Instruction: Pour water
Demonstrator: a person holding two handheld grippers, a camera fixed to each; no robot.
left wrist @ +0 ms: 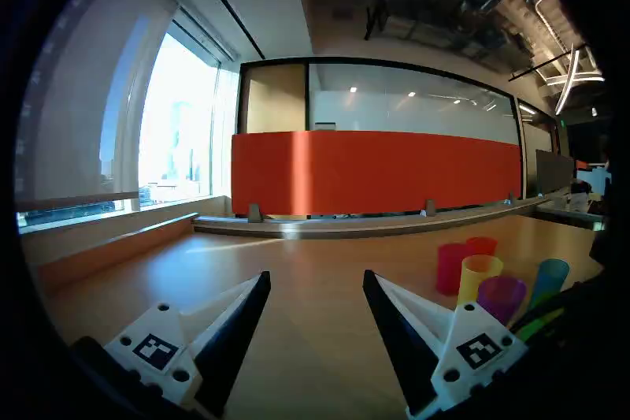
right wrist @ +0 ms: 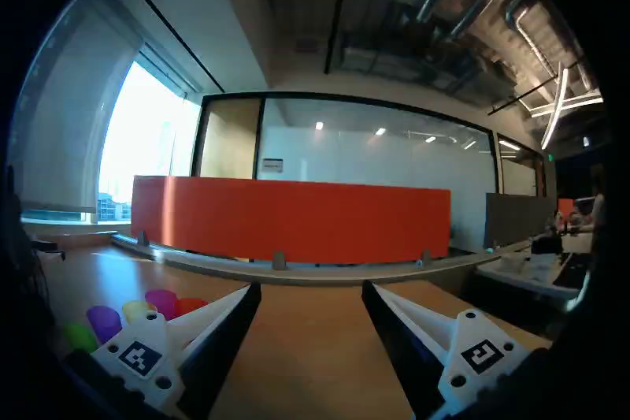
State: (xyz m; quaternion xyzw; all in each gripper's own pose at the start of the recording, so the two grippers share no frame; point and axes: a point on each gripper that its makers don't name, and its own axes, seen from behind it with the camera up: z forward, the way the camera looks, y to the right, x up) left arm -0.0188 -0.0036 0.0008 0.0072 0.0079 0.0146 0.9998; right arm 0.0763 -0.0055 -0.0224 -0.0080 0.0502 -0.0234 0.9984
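Left gripper point(left wrist: 316, 276) jaws apart over table point(left wrist: 315, 373) — cups point(left wrist: 480, 272) clustered right of it, right gripper point(right wrist: 311, 288) jaws apart, cups lower left.

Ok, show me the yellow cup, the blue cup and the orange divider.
yellow cup point(left wrist: 472, 281), left gripper view, on its side wall.
blue cup point(left wrist: 547, 282), left gripper view, on its side wall.
orange divider point(left wrist: 378, 172), left gripper view, middle of its face.

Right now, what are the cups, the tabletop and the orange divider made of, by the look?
Cups: likely plastic, translucent; light glows through the coloured walls. Tabletop: wood or wood-look laminate, smooth satin; it carries a soft sheen from the window. Orange divider: matte, even colour, no glare; fabric or painted panel, can't tell.
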